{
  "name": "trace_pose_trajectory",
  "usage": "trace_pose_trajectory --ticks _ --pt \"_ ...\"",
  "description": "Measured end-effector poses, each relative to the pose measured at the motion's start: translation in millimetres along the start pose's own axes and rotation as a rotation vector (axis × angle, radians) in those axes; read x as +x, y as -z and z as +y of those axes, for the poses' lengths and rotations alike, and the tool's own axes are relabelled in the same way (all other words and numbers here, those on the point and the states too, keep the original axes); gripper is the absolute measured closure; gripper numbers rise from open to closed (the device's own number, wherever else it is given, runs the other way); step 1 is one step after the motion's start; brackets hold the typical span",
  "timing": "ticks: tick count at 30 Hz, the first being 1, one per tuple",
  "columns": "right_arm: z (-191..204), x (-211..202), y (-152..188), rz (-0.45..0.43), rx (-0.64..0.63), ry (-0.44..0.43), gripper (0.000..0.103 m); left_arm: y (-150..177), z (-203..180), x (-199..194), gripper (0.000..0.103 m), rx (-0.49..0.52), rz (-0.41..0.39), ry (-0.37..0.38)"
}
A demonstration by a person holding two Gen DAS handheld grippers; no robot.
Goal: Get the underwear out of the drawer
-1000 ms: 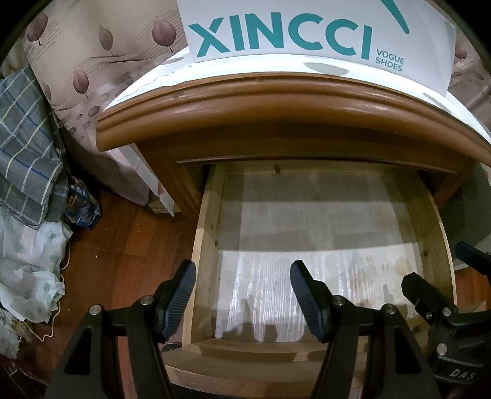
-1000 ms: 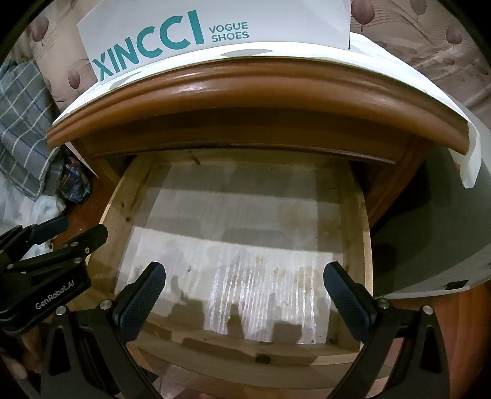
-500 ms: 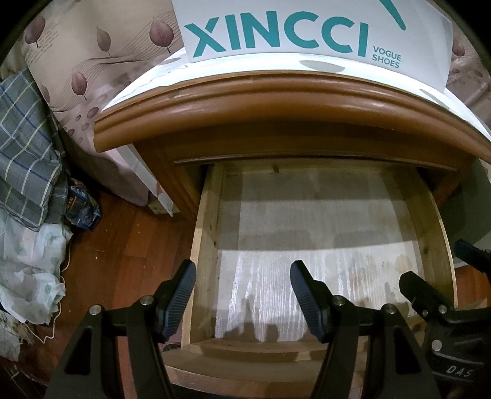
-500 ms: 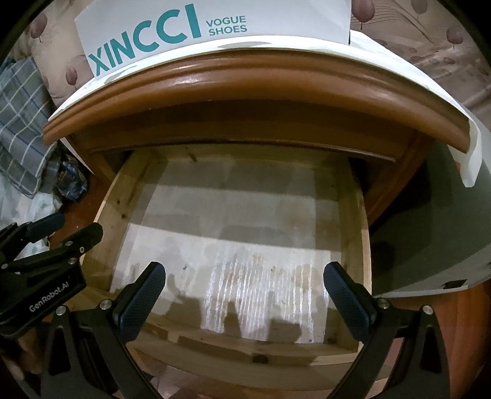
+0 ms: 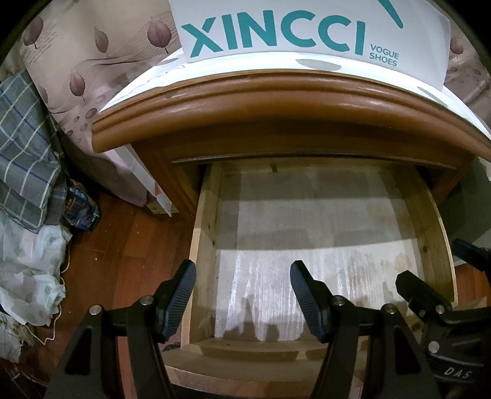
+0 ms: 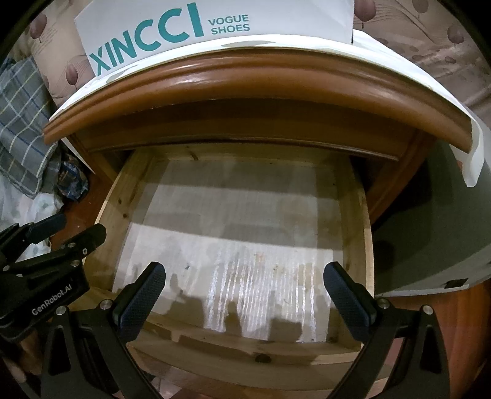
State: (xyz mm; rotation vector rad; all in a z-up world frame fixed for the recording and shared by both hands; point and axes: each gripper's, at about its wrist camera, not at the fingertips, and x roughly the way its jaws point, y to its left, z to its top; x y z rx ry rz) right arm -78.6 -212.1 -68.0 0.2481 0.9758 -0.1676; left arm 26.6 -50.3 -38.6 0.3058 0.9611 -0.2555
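Right wrist: pulled-out drawer (image 6: 363, 214)

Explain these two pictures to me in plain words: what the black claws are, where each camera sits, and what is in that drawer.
The black claws are two-finger grippers, one held in each of a person's hands; there is no robot arm. Each gripper carries a wide-angle camera that looks forward along its own fingers, which is why straight edges look curved.

One picture comes from the left gripper, the other from the right gripper. Each also catches the other gripper at its edge. Both are open and hold nothing.

Both point down into a pulled-out wooden drawer of a brown nightstand. Only a pale liner shows on the drawer's bottom; no underwear is visible in it. On top of the nightstand stands a white shoe box printed XINCCI. To the left, on the wooden floor, lies a pile of plaid fabric.
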Motion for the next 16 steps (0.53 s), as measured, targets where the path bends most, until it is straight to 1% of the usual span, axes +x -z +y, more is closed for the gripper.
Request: trace_pose_trajectory --ticks 6,12,16 --pt "0.3 0.2 -0.3 0.003 -0.002 0.006 0.001 0.9 -2.3 1.6 0.037 -0.01 0.001 0.003" --pt "0.7 -0.3 -0.4 0.003 -0.004 0.008 0.001 2.5 -1.6 -2.8 0.037 -0.01 -0.017 0.005" --pt "1.3 0.5 -0.8 0.002 -0.01 0.013 0.001 1.6 -1.8 -3.2 0.037 -0.008 -0.011 0.01"
